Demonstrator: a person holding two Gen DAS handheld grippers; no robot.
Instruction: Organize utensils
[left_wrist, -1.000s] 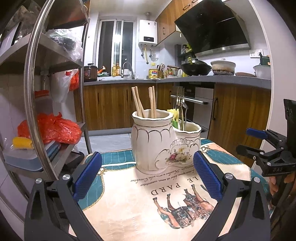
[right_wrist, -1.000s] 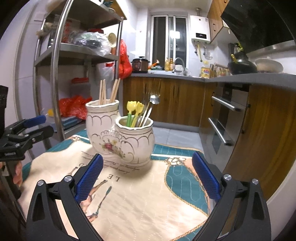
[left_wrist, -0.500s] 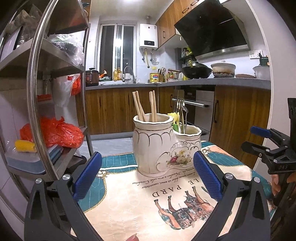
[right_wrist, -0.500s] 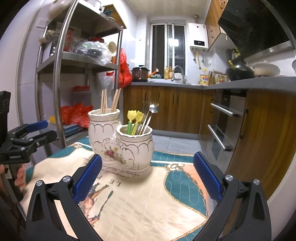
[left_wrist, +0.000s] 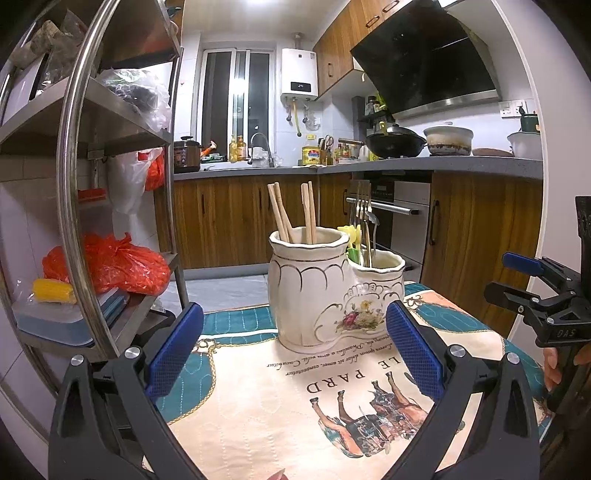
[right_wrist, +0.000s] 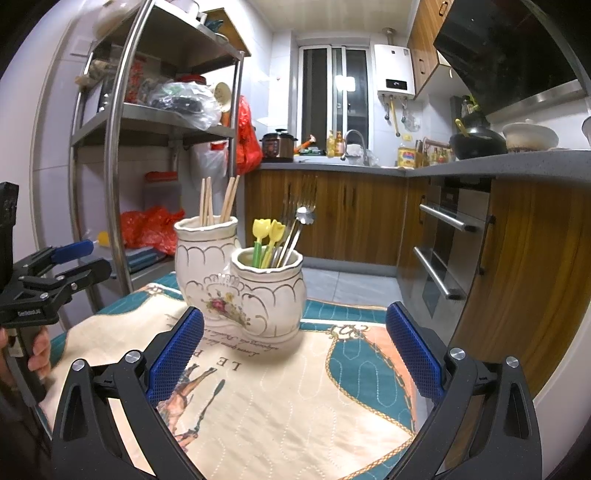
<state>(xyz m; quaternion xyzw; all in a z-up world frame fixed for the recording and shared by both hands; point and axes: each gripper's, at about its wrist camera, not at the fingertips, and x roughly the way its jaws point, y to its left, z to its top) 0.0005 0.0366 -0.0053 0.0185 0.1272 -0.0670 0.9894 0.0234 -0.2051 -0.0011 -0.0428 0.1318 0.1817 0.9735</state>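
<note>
1. Utensil holder (left_wrist: 332, 291), a cream ceramic double pot, stands upright on the patterned cloth (left_wrist: 258, 398) of the counter, ahead of both grippers; chopsticks (left_wrist: 291, 214) fill its taller pot, forks (right_wrist: 301, 206) and yellow tulip-topped picks (right_wrist: 267, 230) its shorter one.
2. We note the left gripper (left_wrist: 295, 350) and right gripper (right_wrist: 293, 349) both spread wide, each holding nothing and clear of the holder.
3. Risk, in our judgement: the pot looks top-heavy with tall sticks, so a sideways nudge from a finger could tip it (ceramic would chip) or drag the cloth.
4. Reaching in from above, a finger may snag neighbouring handles, which stand close together.
5. Surroundings: a steel shelf rack (right_wrist: 114, 177) rises close on the left; wooden cabinets (right_wrist: 517, 277) flank the right. Neither blocks the holder.
</note>
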